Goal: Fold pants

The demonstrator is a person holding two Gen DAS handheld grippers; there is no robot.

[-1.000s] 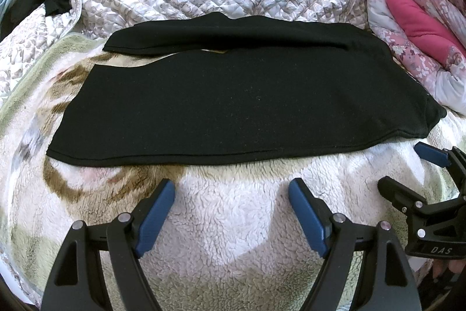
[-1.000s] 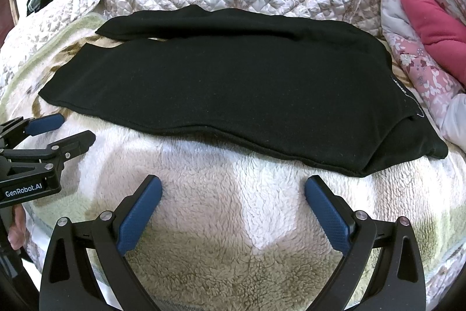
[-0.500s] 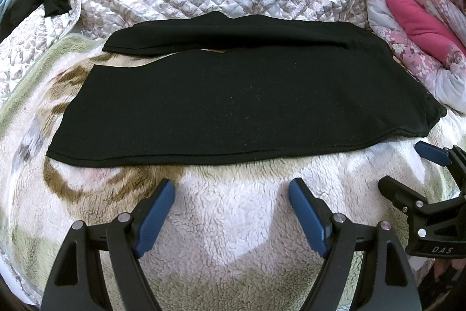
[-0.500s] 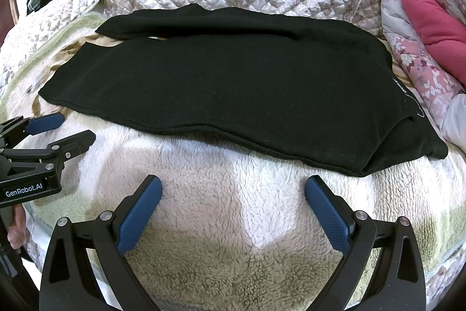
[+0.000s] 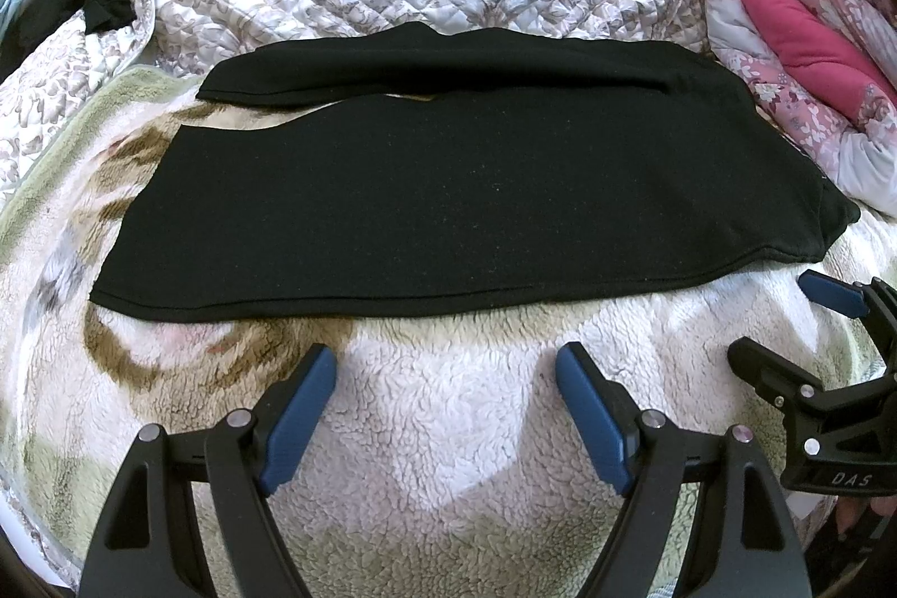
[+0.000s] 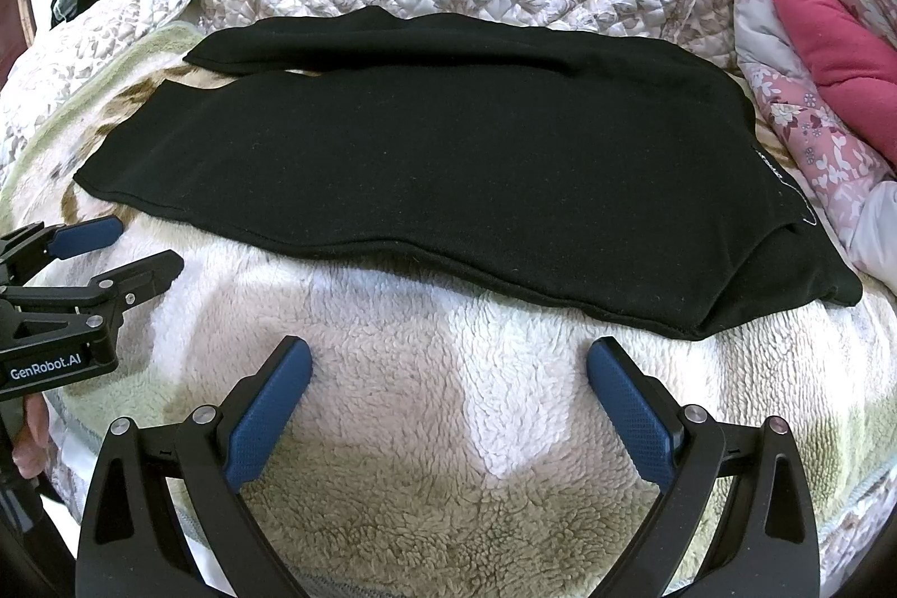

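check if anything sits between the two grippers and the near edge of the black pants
Nothing visible does. Only bare fleece blanket lies between the open left gripper, the open right gripper and the pants.

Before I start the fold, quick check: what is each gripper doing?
Left gripper: open, holding nothing, short of the black pants.
Right gripper: open, holding nothing.
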